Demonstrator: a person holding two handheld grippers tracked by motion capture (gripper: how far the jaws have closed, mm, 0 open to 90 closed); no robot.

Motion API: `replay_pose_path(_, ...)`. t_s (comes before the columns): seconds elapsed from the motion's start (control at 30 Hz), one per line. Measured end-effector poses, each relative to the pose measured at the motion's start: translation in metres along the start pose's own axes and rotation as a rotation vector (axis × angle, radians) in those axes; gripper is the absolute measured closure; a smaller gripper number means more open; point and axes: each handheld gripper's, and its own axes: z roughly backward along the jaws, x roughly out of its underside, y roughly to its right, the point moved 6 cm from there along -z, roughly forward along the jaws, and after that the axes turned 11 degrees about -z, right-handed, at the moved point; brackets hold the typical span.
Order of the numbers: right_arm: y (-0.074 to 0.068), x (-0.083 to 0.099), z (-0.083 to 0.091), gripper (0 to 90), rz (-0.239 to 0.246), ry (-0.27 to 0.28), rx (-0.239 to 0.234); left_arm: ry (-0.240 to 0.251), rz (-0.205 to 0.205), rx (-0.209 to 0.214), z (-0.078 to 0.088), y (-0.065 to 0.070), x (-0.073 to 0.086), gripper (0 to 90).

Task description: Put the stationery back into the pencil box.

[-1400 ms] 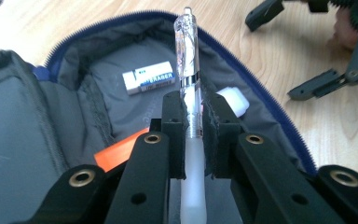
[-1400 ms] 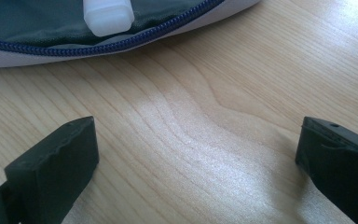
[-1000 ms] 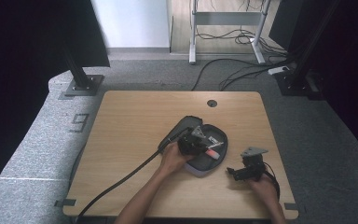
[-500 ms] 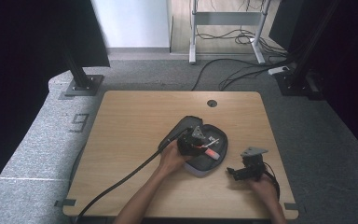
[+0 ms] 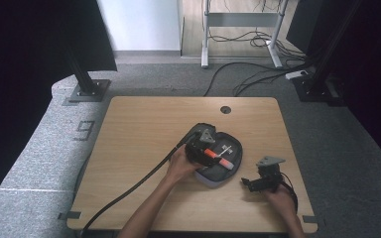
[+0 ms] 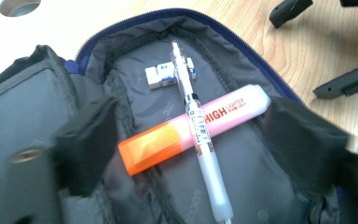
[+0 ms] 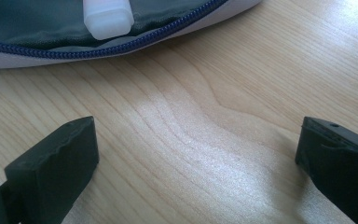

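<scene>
A dark pencil case (image 5: 226,170) lies unzipped near the middle of the table. Inside it (image 6: 163,107) a pink highlighter (image 6: 230,109) with an orange cap rests crosswise on a clear pen (image 6: 207,163), and a small white eraser (image 6: 161,77) lies beyond them. My left gripper (image 5: 211,150) hovers over the case, open, its blurred jaws wide on either side of the highlighter without touching it (image 6: 193,149). My right gripper (image 5: 246,183) rests open on the wood just right of the case, nothing between its jaws (image 7: 198,158). The highlighter's pale end (image 7: 107,16) shows past the zip.
The wooden table (image 5: 144,134) has a round cable hole (image 5: 225,109) at its far edge. A thick black cable (image 5: 139,183) trails from the left gripper to the near-left edge. The right gripper's jaw tips (image 6: 347,84) lie close to the case's rim.
The left gripper has shifted only slightly over the case, and the orange-capped highlighter now shows lying beside it. The right gripper has stayed put.
</scene>
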Motion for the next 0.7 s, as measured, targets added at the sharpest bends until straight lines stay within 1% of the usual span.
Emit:
replay_pose_path(0.07,0.0,0.0,0.0,0.0,0.0,0.0,0.0,-0.012,-0.018,-0.001,0.004,0.0,0.001,14.1)
replay_pose_path(0.23,0.0,0.0,0.0,0.0,-0.001,0.0,0.0,0.024,0.024,0.024,0.015,0.0,0.003,13.8)
replay_pose_path(0.33,0.0,0.0,0.0,0.0,-0.001,0.0,0.0,0.027,0.042,0.026,0.021,-0.002,0.006,11.1)
replay_pose_path(0.4,0.0,0.0,0.0,0.0,-0.003,0.0,0.0,0.023,0.043,0.009,0.025,-0.004,0.009,10.4)
replay_pose_path(0.5,0.0,0.0,0.0,0.0,-0.002,0.0,0.0,0.017,0.043,0.0,0.031,-0.005,0.013,7.9)
replay_pose_path(0.53,0.0,0.0,0.0,0.0,-0.002,0.0,0.0,0.008,0.035,-0.005,0.033,-0.006,0.014,6.9)
replay_pose_path(0.67,0.0,0.0,0.0,0.0,-0.004,-0.001,0.0,-0.015,0.015,-0.048,0.04,-0.005,0.021,0.0)
replay_pose_path(0.7,0.0,0.0,0.0,0.0,-0.003,-0.001,0.0,-0.016,0.013,-0.052,0.043,-0.005,0.023,0.0)
